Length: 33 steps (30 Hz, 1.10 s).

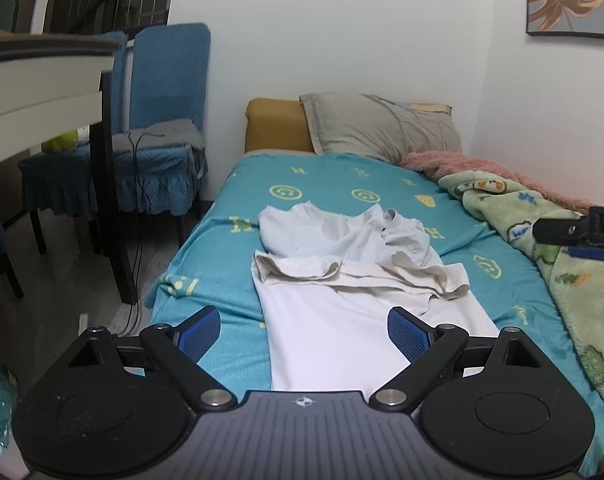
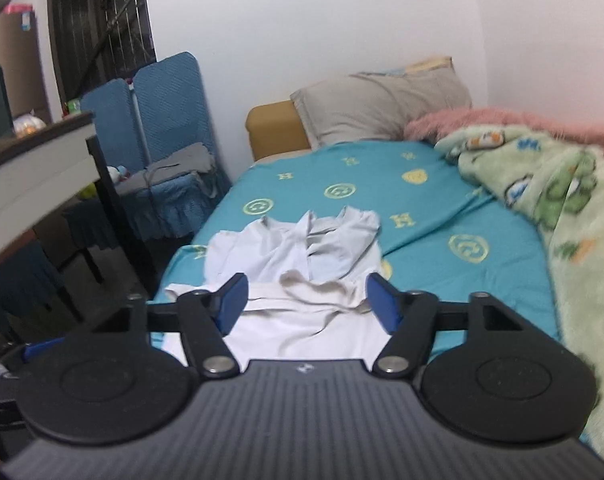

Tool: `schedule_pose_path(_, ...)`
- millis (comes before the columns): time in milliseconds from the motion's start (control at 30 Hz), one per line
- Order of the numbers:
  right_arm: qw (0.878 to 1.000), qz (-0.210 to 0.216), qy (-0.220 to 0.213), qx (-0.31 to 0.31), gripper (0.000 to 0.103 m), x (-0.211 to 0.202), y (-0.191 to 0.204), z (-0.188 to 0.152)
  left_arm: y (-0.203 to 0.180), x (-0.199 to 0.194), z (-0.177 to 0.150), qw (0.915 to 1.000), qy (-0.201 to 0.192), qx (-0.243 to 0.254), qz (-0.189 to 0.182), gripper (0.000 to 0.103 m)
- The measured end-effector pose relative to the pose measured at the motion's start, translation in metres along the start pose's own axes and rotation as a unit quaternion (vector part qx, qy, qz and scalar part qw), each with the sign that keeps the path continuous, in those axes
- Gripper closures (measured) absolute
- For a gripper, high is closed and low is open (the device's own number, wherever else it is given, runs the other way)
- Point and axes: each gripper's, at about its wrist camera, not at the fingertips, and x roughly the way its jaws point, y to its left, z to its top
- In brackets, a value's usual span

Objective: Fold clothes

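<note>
Hovering above the bed's (image 1: 237,208) near end, the left gripper (image 1: 304,334) and right gripper (image 2: 306,304) are both gaping empty; the shirt (image 1: 342,280) is lying rumpled at twelve o'clock, the pillow (image 1: 382,128) beyond.

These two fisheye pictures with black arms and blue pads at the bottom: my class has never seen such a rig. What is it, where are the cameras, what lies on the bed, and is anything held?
A person holds a two-finger tool in each hand, each with a camera looking along its fingers. One picture looks past the left hand-held gripper, the other past the right hand-held gripper. Both are open and hold nothing. A white shirt lies partly folded on the teal bedsheet, with a grey pillow at the head and a green blanket alongside.
</note>
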Motion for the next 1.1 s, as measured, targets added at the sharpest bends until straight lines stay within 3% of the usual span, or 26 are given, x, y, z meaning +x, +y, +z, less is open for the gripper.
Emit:
schedule_pose_path(67, 1.000, 0.003, -0.007, 0.004, 0.036, -0.001, -0.001, 0.001, 0.003, 0.001, 0.000, 1.0000, 0.003, -0.004, 0.001, 0.011)
schedule_pose_path(167, 1.000, -0.010, -0.014, 0.019, 0.014, 0.000, -0.002, 0.003, 0.006, 0.004, 0.000, 0.9999, 0.010, -0.012, -0.002, 0.011)
schedule_pose_path(433, 0.999, 0.005, 0.004, 0.036, 0.015, 0.004, -0.009, 0.002, 0.002, 0.007, -0.004, 0.9998, 0.020, -0.006, -0.004, 0.011)
schedule_pose_path(467, 0.999, 0.004, 0.004, 0.032, 0.016, 0.003, -0.008, 0.002, 0.002, 0.007, -0.004, 0.9998, 0.020, -0.006, -0.004, 0.011)
schedule_pose_path(567, 1.000, -0.012, 0.001, 0.014, 0.059, 0.001, -0.005, 0.003, 0.001, 0.006, -0.004, 0.9998, 0.018, -0.005, -0.002, 0.011)
schedule_pose_path(667, 1.000, -0.011, -0.002, 0.017, 0.057, 0.000, -0.006, 0.003, 0.001, 0.006, -0.004, 0.9998, 0.018, -0.005, -0.003, 0.011)
schedule_pose_path(733, 1.000, -0.008, 0.000, 0.026, 0.048, 0.002, -0.008, 0.003, 0.001, 0.006, -0.004, 0.9998, 0.019, -0.006, -0.005, 0.011)
schedule_pose_path(800, 0.999, -0.022, -0.001, 0.029, 0.006, 0.002, -0.007, 0.004, 0.001, 0.006, -0.004, 0.9997, 0.022, -0.007, -0.008, 0.011)
schedule_pose_path(833, 0.999, -0.021, 0.001, 0.031, 0.001, 0.003, -0.008, 0.004, 0.001, 0.006, -0.004, 0.9996, 0.024, -0.010, -0.010, 0.011)
schedule_pose_path(1000, 0.999, -0.013, 0.014, 0.050, 0.000, 0.005, -0.014, 0.002, 0.003, 0.010, -0.005, 0.9988, 0.038, -0.025, -0.020, 0.011)
schedule_pose_path(1100, 0.994, -0.020, 0.041, 0.096, 0.000, 0.012, -0.029, -0.002, 0.005, 0.012, -0.006, 0.9980, 0.045, -0.037, -0.025, 0.011)
